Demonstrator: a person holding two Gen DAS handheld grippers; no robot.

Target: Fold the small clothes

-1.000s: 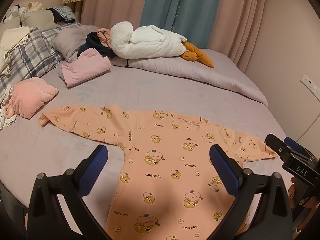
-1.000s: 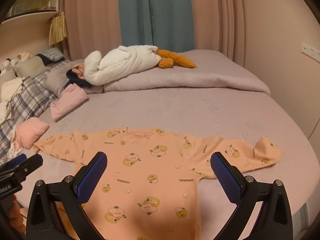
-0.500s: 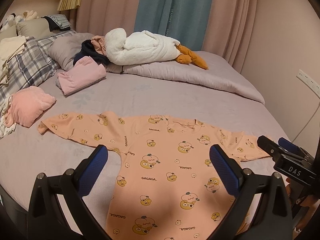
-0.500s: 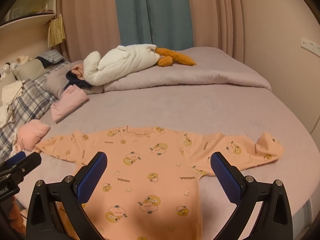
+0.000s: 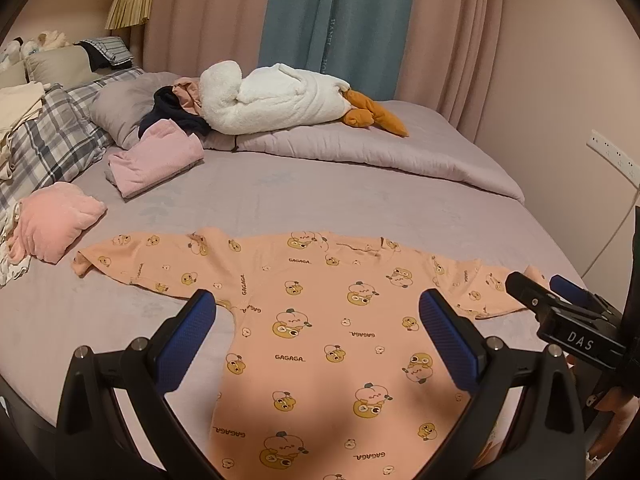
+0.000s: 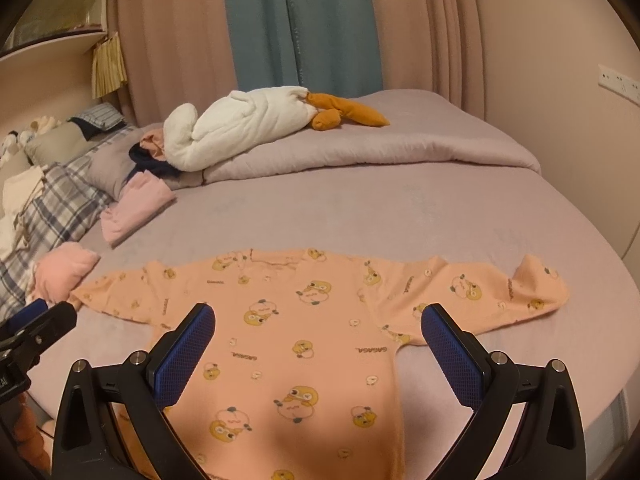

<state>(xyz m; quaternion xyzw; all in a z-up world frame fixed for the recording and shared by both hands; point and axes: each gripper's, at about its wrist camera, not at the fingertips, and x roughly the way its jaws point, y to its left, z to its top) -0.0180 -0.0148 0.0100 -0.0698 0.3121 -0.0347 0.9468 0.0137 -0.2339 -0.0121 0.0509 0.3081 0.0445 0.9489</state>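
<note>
While orange shirt (image 5: 320, 320) lies flat, left claw (image 5: 316, 332) spread wide, right claw (image 6: 318, 344) likewise, both empty

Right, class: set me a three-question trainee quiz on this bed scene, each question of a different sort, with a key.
1. True or false: the left tongs are shut on the peach top.
2. Multiple choice: the peach top lies (A) folded in half, (B) spread flat with both sleeves out, (C) rolled up.
3. Short answer: what white soft toy lies on the folded quilt at the far side of the bed?

Key: 1 false, both the left tongs and the right tongs are open and hold nothing; 2 B; 3 the plush goose.
</note>
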